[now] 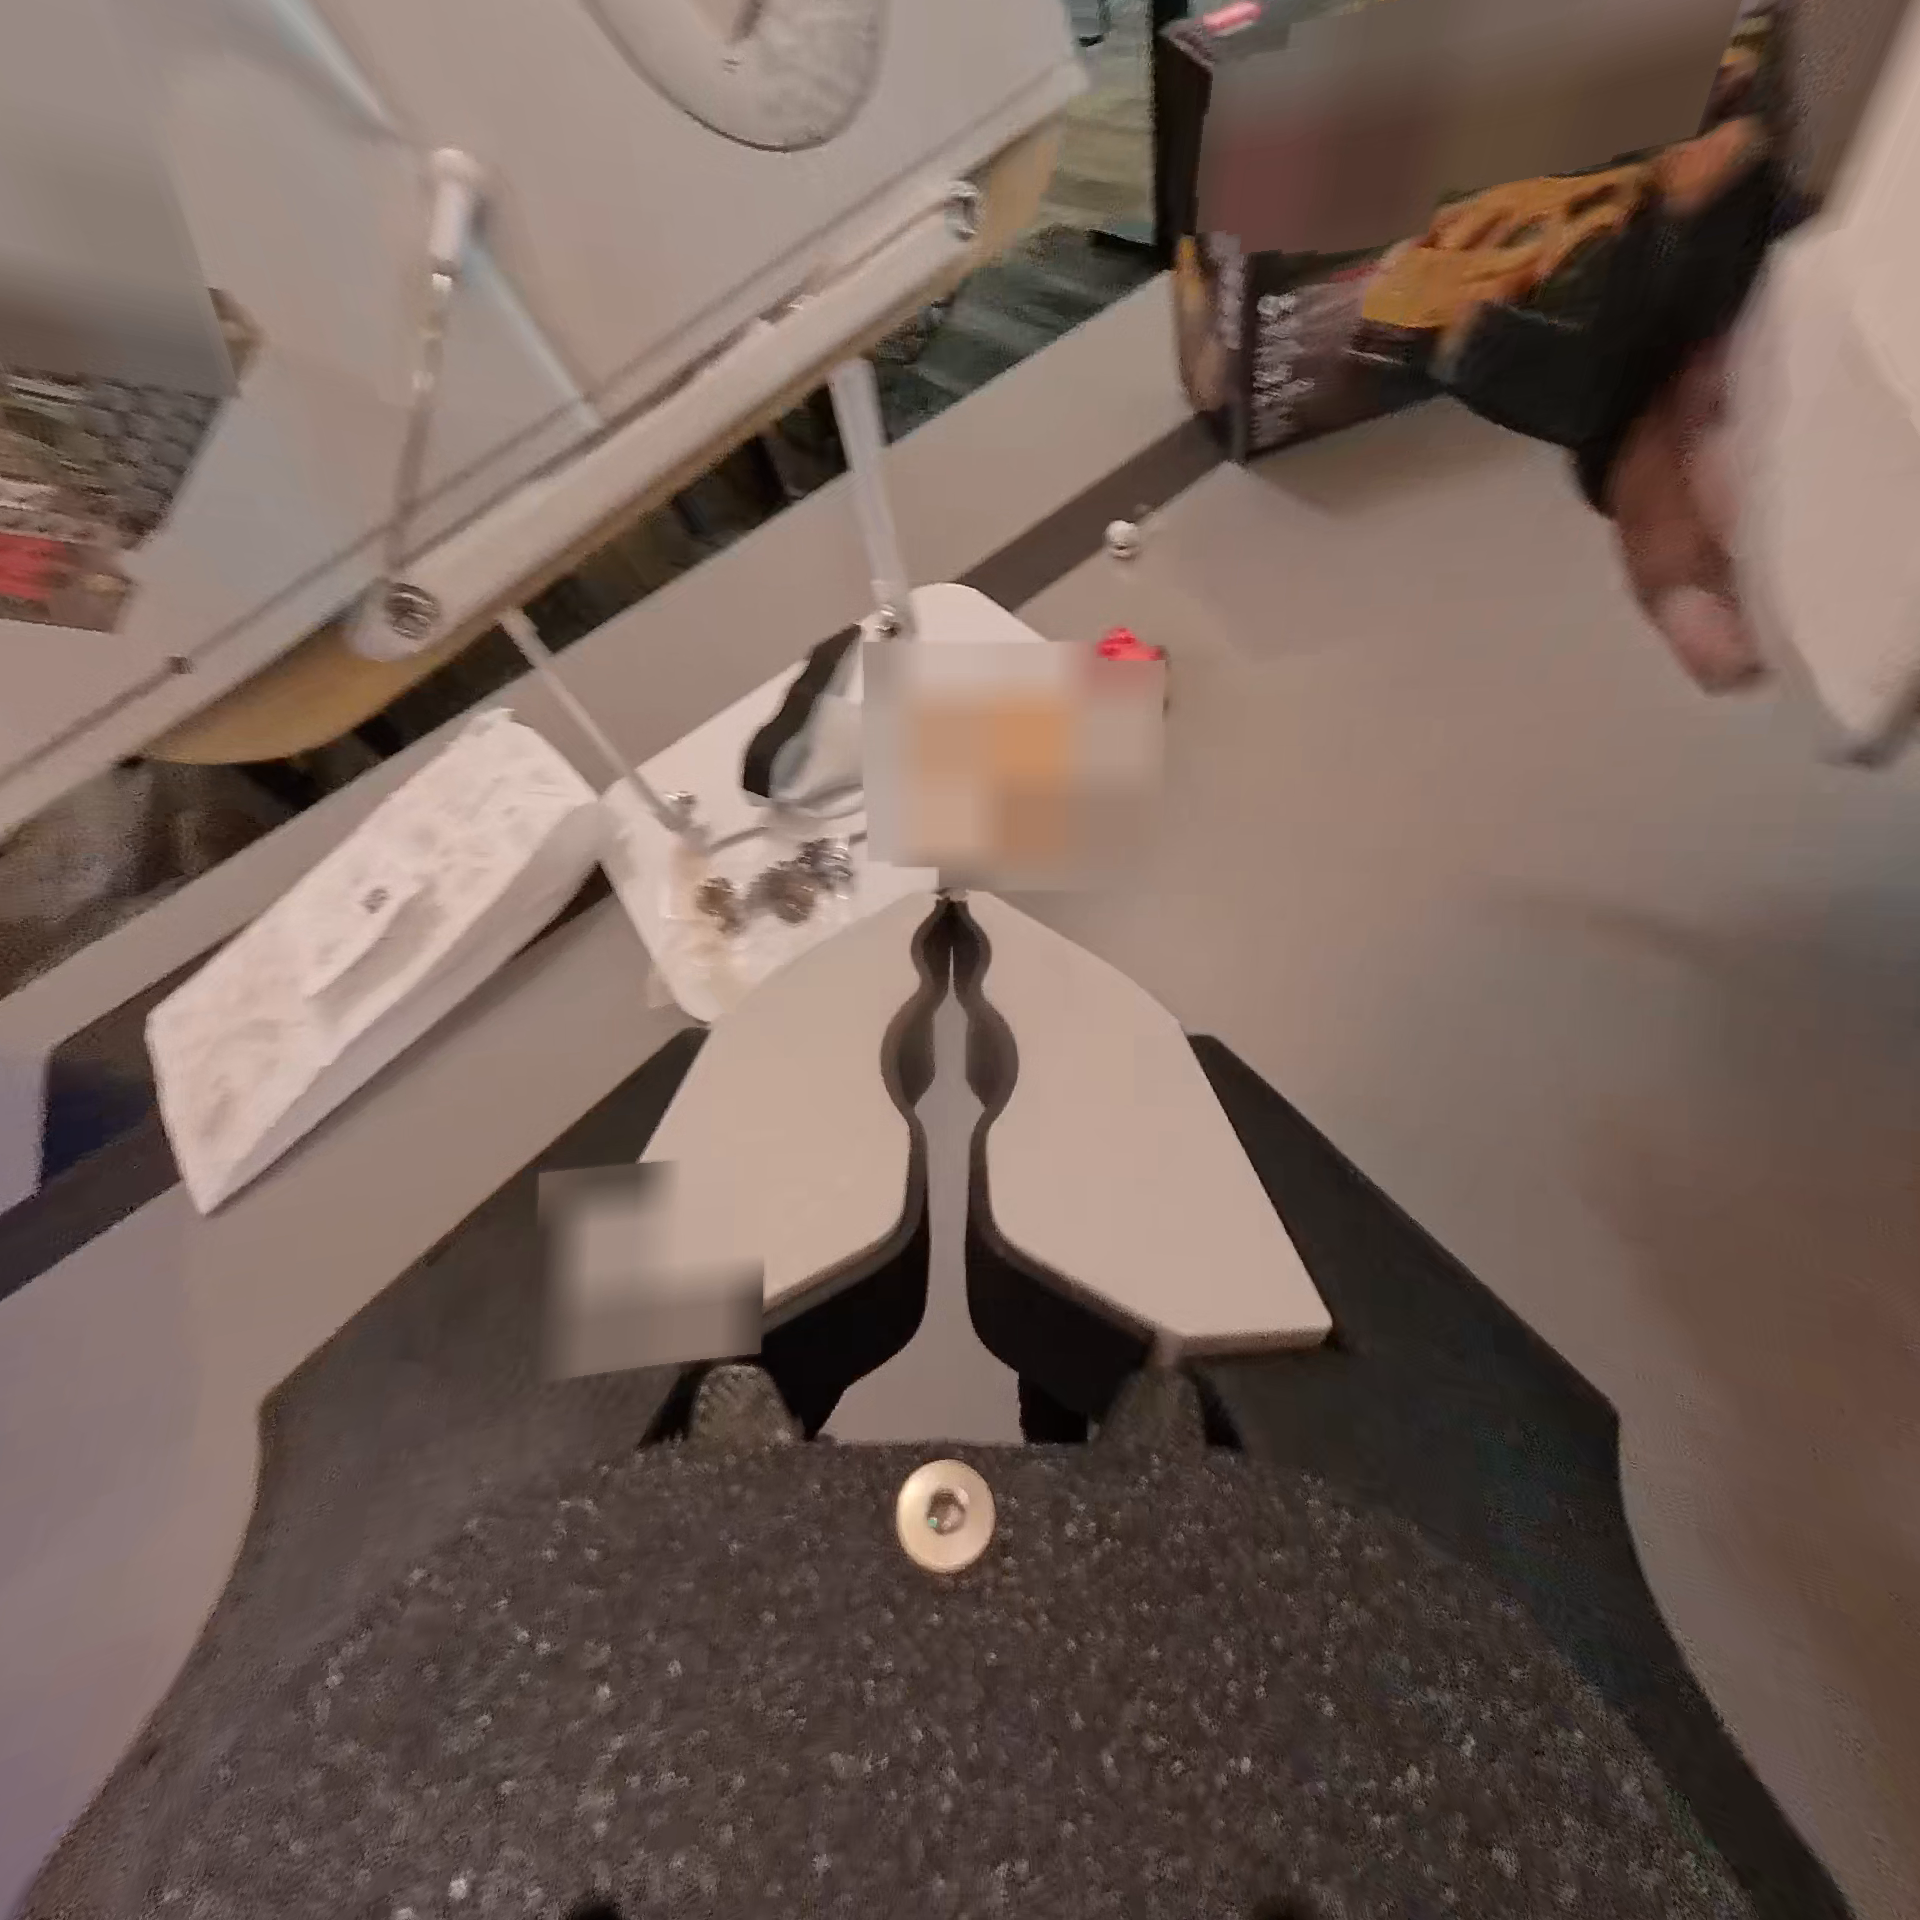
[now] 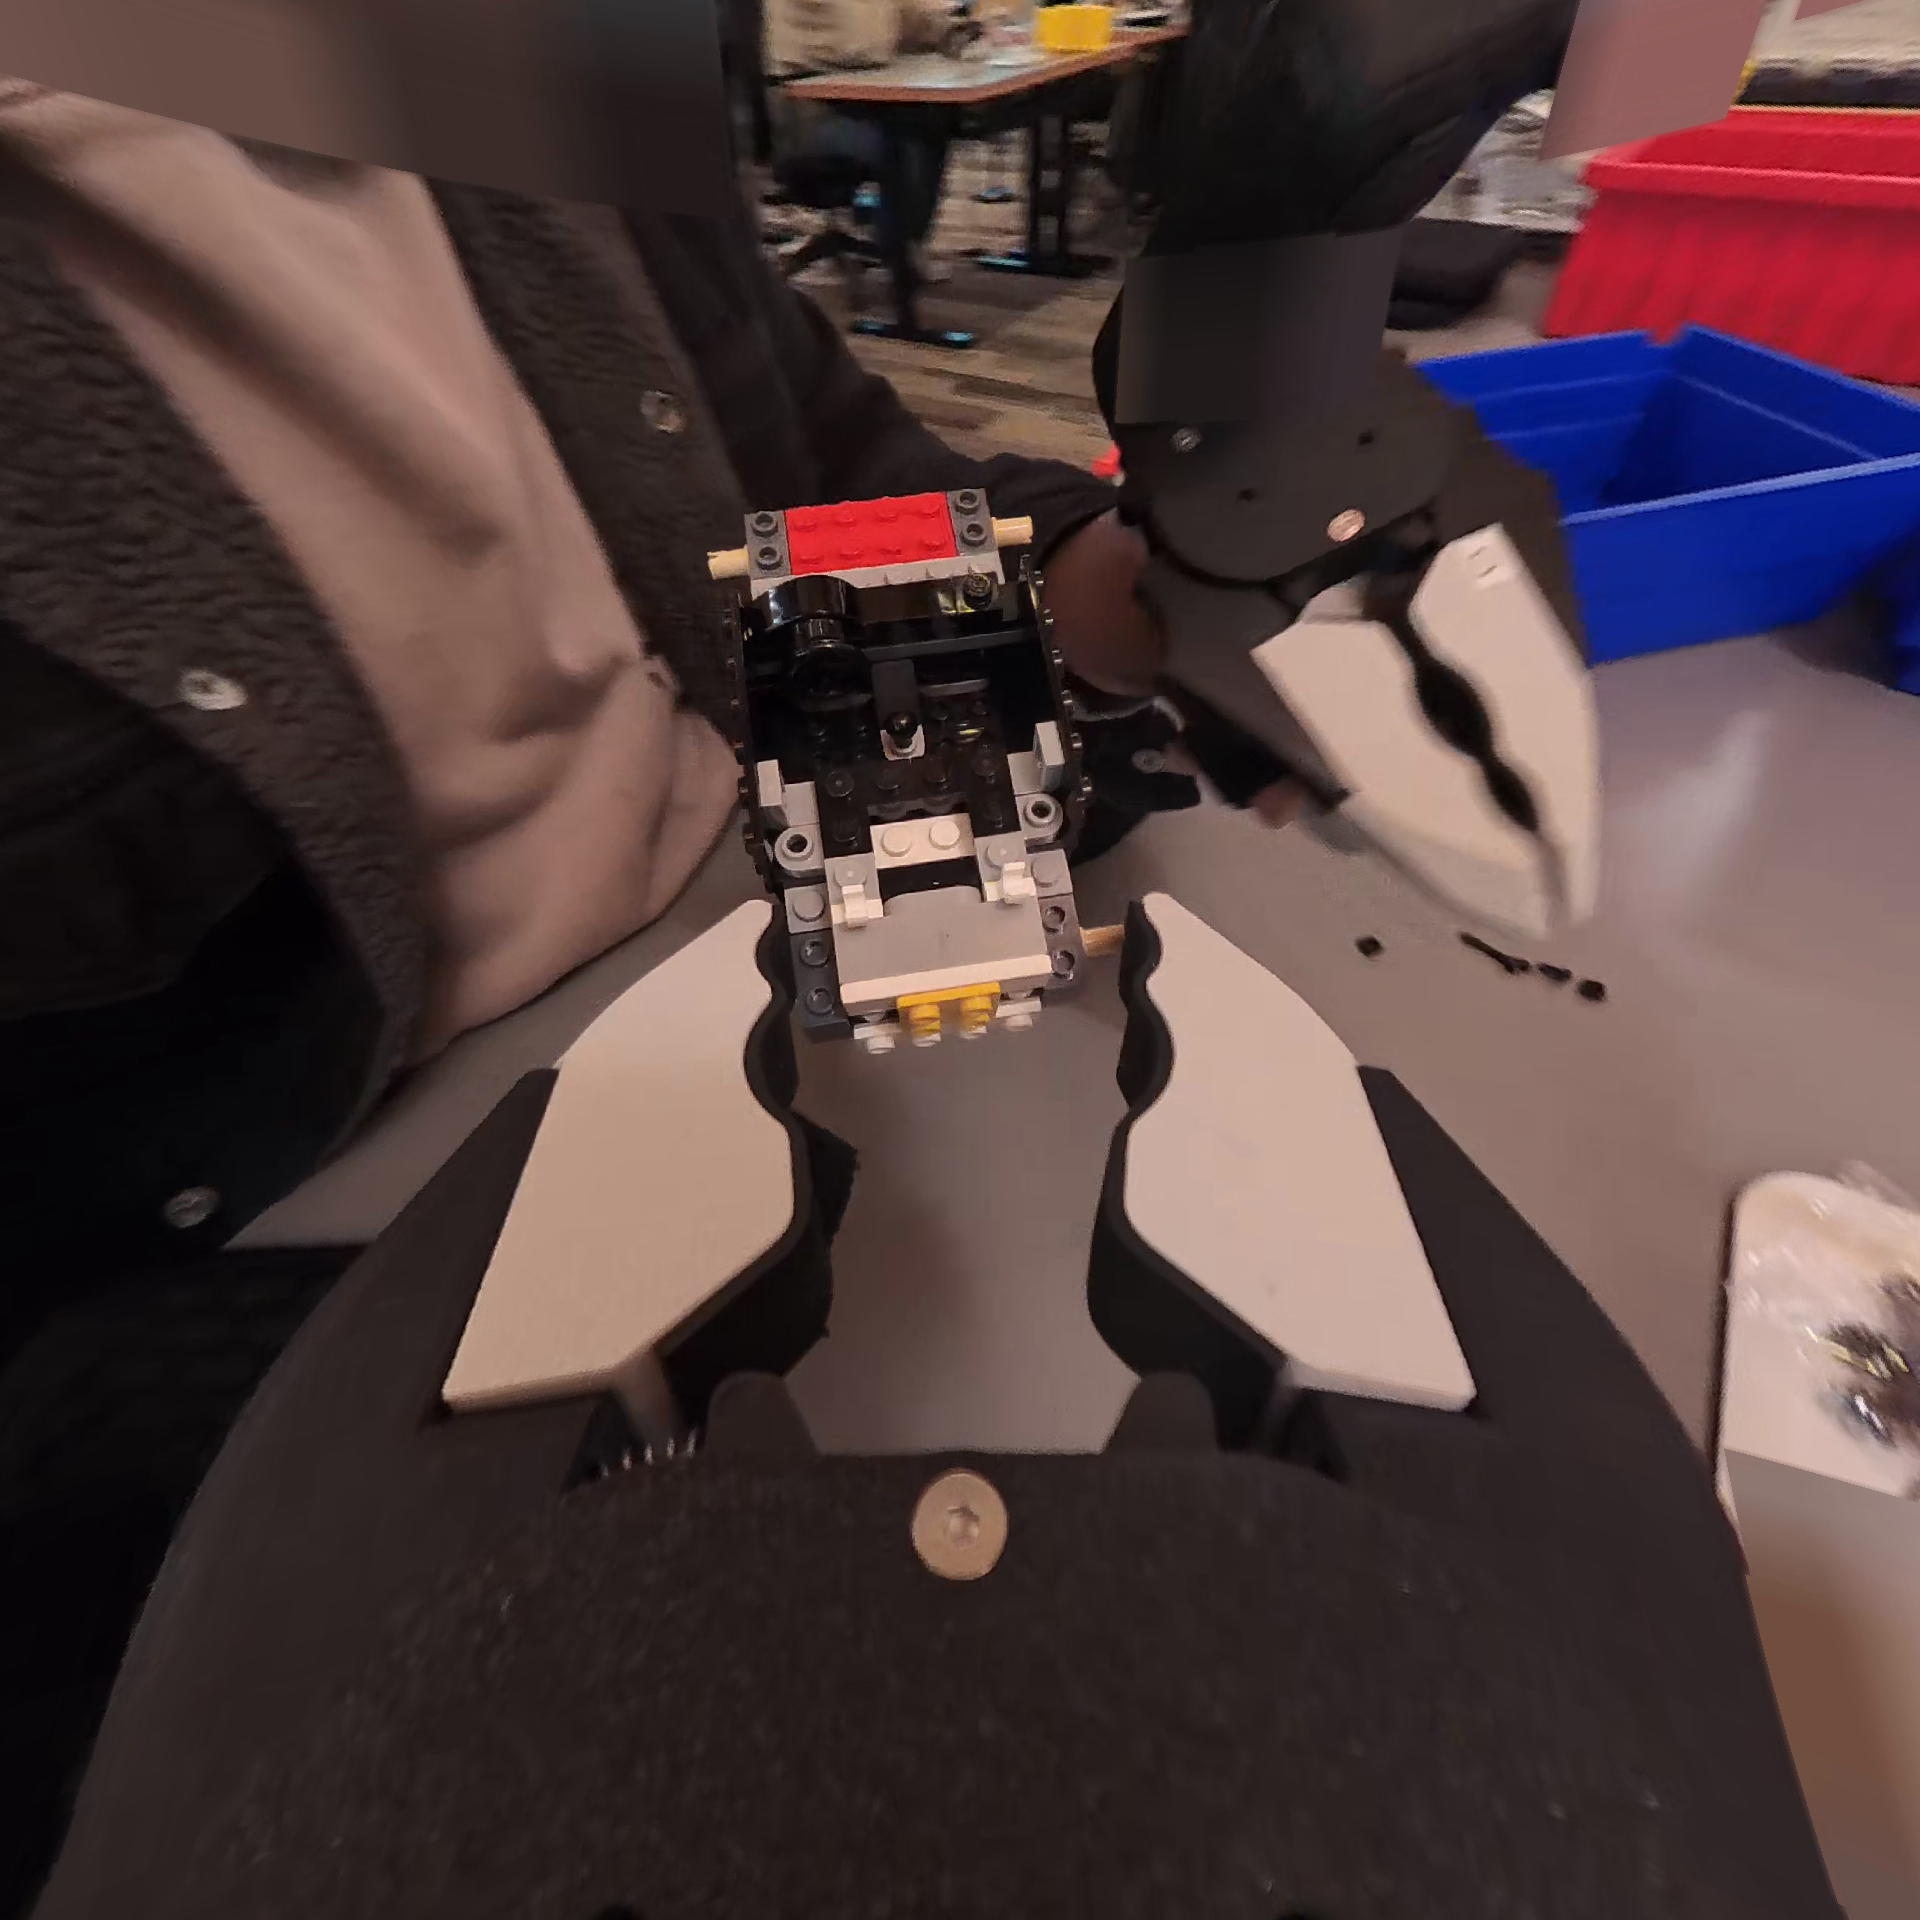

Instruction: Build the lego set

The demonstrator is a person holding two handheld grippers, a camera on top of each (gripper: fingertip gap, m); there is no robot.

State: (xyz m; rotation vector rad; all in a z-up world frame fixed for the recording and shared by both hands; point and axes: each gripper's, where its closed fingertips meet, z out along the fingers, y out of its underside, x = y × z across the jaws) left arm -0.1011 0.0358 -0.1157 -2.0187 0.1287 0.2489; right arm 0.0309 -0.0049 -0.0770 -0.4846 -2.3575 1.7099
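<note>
Left wrist view: the left tool (image 1: 948,914), tips pinched together on nothing visible, points across the grey worktop (image 1: 1455,1039) toward one white instruction booklet (image 1: 353,935).

Right wrist view: the right tool (image 2: 951,925) gapes wide and empty. One black, grey and red part-built lego car (image 2: 902,769) lies just beyond its tips, its long axis running away along the fingers. The right tool is the nearer, and four loose black bits (image 2: 1496,966) lie to the right.

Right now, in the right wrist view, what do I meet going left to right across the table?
Person's dark cardigan → lego model → left gripper, its jaws closed → small black pieces on the table → blue bin.
</note>
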